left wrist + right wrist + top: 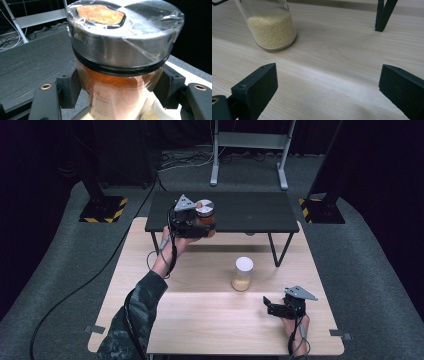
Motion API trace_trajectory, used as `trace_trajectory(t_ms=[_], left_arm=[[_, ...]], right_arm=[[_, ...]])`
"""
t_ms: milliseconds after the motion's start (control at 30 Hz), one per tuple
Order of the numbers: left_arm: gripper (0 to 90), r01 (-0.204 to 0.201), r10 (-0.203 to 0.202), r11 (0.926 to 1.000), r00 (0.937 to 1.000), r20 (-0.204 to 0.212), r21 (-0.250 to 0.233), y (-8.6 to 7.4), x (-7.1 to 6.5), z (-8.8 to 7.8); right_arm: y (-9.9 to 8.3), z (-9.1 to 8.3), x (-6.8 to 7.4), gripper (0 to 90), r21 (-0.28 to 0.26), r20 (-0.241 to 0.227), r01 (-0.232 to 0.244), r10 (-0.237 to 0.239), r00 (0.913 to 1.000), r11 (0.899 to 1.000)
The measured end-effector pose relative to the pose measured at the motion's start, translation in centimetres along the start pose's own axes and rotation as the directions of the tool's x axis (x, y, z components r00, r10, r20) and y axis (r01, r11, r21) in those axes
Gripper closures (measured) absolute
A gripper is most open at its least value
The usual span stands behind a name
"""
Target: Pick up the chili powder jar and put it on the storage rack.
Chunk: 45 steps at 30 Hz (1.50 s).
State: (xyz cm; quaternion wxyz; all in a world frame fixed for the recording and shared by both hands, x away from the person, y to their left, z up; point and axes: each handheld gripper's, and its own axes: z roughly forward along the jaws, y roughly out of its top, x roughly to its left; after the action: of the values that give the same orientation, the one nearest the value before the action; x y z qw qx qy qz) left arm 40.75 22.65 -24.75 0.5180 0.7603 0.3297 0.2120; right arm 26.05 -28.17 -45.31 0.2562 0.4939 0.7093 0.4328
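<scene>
My left gripper (pixel 200 226) is shut on a glass jar of orange-brown powder (pixel 205 213), held up at the front edge of the black shelf (pixel 250 210). In the left gripper view the jar (pixel 120 92) sits between both pads (pixel 71 88), its metal shaker lid (pixel 125 45) wrapped in clear film. A second jar with pale yellow grains (pixel 242 274) and a white lid stands upright mid-table. My right gripper (pixel 271 306) rests open low on the table at the right, with nothing between its fingers; that jar (pixel 270 28) stands ahead and to its left.
The light wooden table (pixel 210 320) carries the low black shelf on thin legs (pixel 383 15). Behind it stand a grey metal frame (pixel 248 150) and two black posts with hazard-striped bases (pixel 102 210). A cable trails from the left gripper across the grey floor.
</scene>
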Motion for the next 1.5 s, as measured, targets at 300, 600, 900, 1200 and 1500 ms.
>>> trace_trajectory(t_ms=[300, 600, 900, 1200, 1500], left_arm=[[31.8, -0.007, 0.007, 0.9999, 0.9999, -0.014, 0.008, 0.5, 0.0, 0.6], [31.8, -0.009, 0.009, 0.9999, 0.9997, -0.022, 0.01, 1.1, 0.2, 1.1], [31.8, -0.009, 0.009, 0.9997, 0.9993, -0.035, 0.022, 1.4, 0.4, 1.8], [31.9, 0.001, 0.001, 0.9994, 0.9988, -0.05, 0.035, 1.8, 0.6, 2.5], [31.8, 0.011, -0.008, 0.9985, 0.9985, -0.054, 0.053, 2.3, 0.8, 3.3]], right_arm=[[0.0, 0.0, 0.0, 0.9, -0.001, -0.001, 0.0, 0.0, 1.0, 1.0], [0.0, 0.0, 0.0, 0.9, -0.001, -0.002, 0.0, 0.0, 1.0, 1.0], [0.0, 0.0, -0.1, 0.8, -0.002, -0.003, 0.0, 0.0, 1.0, 1.0], [-0.1, -0.1, -0.1, 0.9, -0.005, -0.005, -0.001, 0.001, 1.0, 1.0], [-0.1, -0.1, -0.2, 0.9, -0.005, -0.008, -0.002, 0.002, 1.0, 1.0]])
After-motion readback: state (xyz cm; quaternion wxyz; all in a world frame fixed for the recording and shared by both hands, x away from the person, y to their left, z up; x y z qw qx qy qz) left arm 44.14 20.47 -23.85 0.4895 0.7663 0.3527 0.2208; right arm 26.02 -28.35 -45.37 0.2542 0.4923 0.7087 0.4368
